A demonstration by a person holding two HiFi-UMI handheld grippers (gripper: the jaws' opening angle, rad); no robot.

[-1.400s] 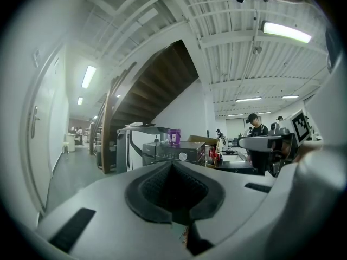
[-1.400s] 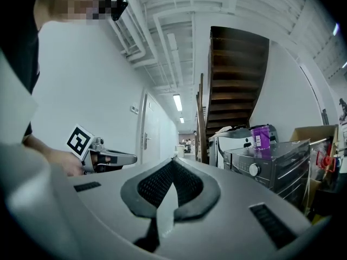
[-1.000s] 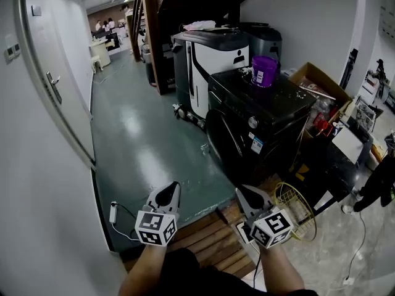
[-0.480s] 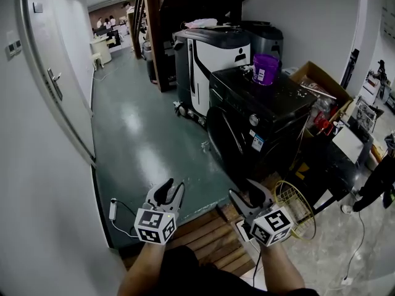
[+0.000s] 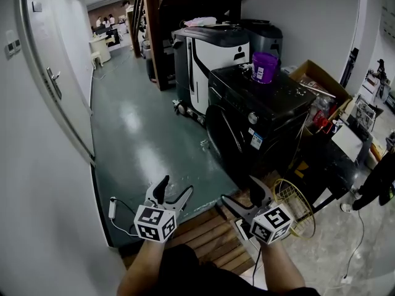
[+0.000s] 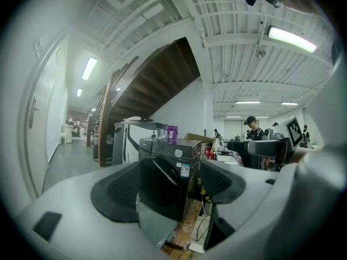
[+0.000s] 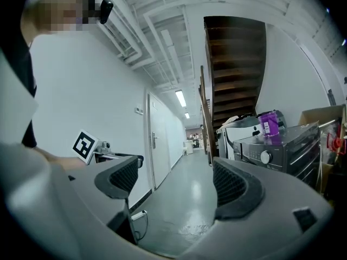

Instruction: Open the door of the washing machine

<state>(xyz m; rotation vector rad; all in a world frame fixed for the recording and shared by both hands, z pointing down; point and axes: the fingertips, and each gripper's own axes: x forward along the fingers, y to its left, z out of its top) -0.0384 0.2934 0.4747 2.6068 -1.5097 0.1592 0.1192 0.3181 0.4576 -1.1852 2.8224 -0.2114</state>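
Jaws of both the left gripper [image 5: 174, 187] and the right gripper [image 5: 241, 191] have just been opening and stand apart, empty, low and well short of the black washing machine [image 5: 271, 113], whose front door [image 5: 223, 139] sits closed.

The washing machine [image 5: 259, 128] stands ahead of you, to your right — a bucket [image 5: 264, 68] on top, a taller machine [image 5: 210, 63] behind, a cardboard box [image 5: 318, 82] at its right. A wire basket [image 5: 296, 207] lies before it; a door [image 5: 58, 91] is on your left.
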